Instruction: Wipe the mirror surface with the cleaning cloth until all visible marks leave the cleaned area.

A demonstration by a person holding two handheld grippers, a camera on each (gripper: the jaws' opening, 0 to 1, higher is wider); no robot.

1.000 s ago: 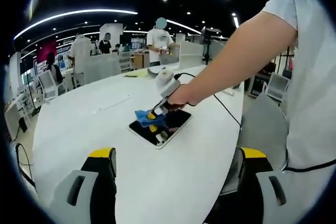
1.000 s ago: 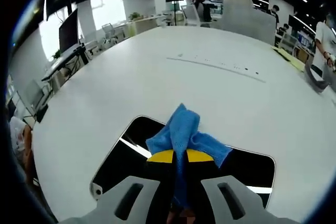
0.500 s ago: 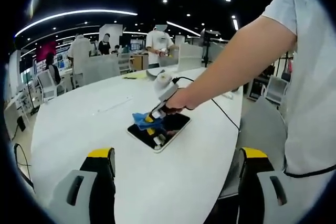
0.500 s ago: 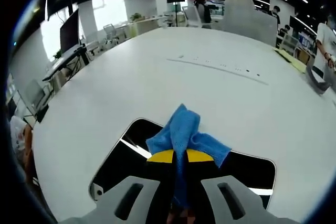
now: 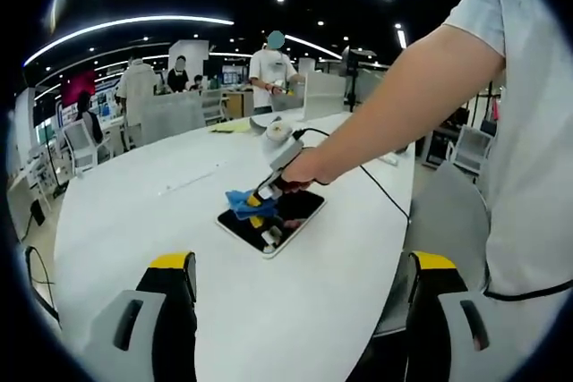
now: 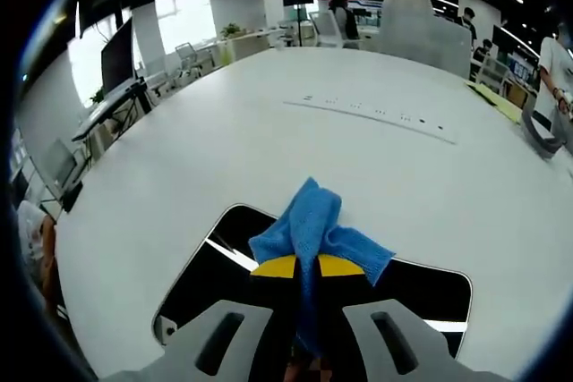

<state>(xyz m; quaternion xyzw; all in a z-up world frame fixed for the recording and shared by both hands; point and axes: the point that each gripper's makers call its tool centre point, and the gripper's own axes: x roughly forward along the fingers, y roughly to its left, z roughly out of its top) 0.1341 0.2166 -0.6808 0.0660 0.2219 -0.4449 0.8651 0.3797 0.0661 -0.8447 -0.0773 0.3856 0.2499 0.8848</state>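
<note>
A dark rectangular mirror with a white rim lies flat on the white oval table. In the left gripper view a person's hand holds the right gripper over the mirror, shut on a blue cleaning cloth. In the right gripper view the blue cloth bunches out between the yellow-tipped jaws of my right gripper, resting on the mirror. My left gripper hangs well back from the mirror, jaws wide apart with nothing between them.
A black cable runs from the right gripper across the table. Several people stand among chairs beyond the far table edge. A grey strip crosses the table ahead of the mirror. Bare tabletop surrounds the mirror.
The right gripper with the cloth has shifted slightly across the mirror toward its far edge. The left gripper has held still.
</note>
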